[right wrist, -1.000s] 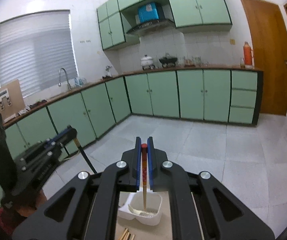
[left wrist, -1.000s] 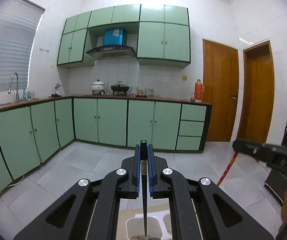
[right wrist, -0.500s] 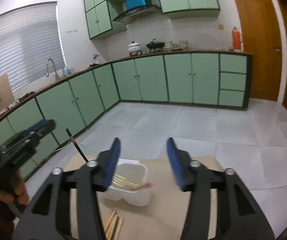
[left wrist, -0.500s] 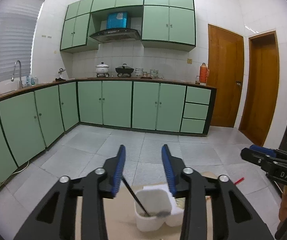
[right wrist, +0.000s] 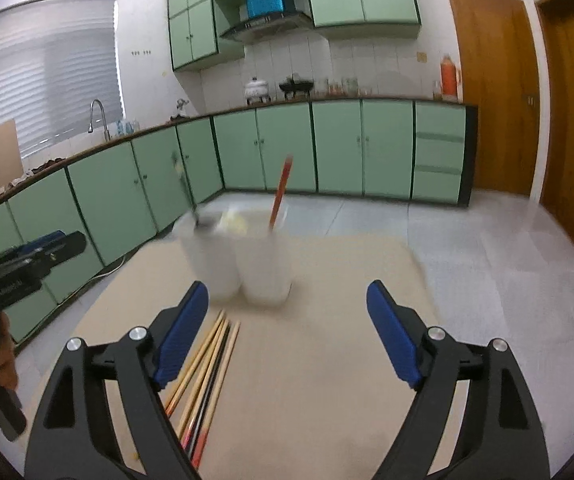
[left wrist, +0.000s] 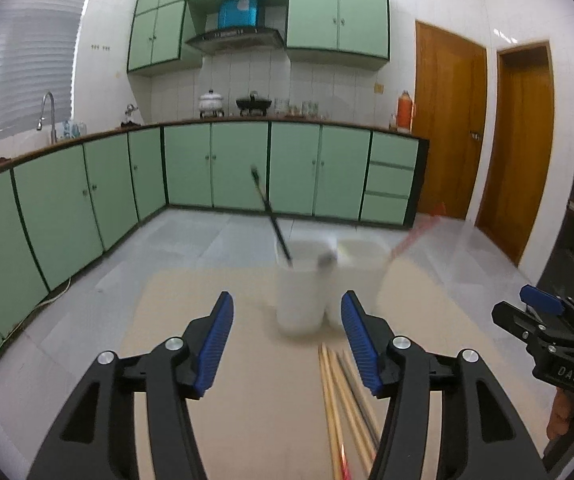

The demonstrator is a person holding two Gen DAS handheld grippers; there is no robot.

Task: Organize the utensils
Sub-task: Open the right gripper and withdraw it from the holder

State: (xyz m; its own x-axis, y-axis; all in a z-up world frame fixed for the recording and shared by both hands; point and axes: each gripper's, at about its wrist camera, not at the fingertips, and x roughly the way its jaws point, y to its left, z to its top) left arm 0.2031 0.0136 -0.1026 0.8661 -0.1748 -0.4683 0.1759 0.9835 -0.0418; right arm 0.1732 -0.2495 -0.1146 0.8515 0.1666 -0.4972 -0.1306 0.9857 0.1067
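Observation:
A white two-cup utensil holder (left wrist: 311,284) stands on a beige table (left wrist: 215,392); it also shows in the right wrist view (right wrist: 243,264). A black-handled utensil (left wrist: 271,220) leans out of its left cup. A red-handled utensil (right wrist: 279,192) stands in the other cup. Several chopsticks (right wrist: 207,368) lie on the table in front of the holder, also in the left wrist view (left wrist: 343,404). My left gripper (left wrist: 287,340) is open and empty, just short of the holder. My right gripper (right wrist: 287,332) is open and empty, with the chopsticks by its left finger.
The beige table (right wrist: 327,360) ends a little past the holder. Beyond is tiled floor (left wrist: 215,232), green kitchen cabinets (left wrist: 239,168) and wooden doors (left wrist: 451,120). Each gripper shows at the edge of the other's view: the right one (left wrist: 551,332), the left one (right wrist: 19,264).
Both grippers opened and let their utensils go into the holder's cups, the left the black-handled one, the right the red-handled one. Both then drew back and lower, so the chopsticks came into view.

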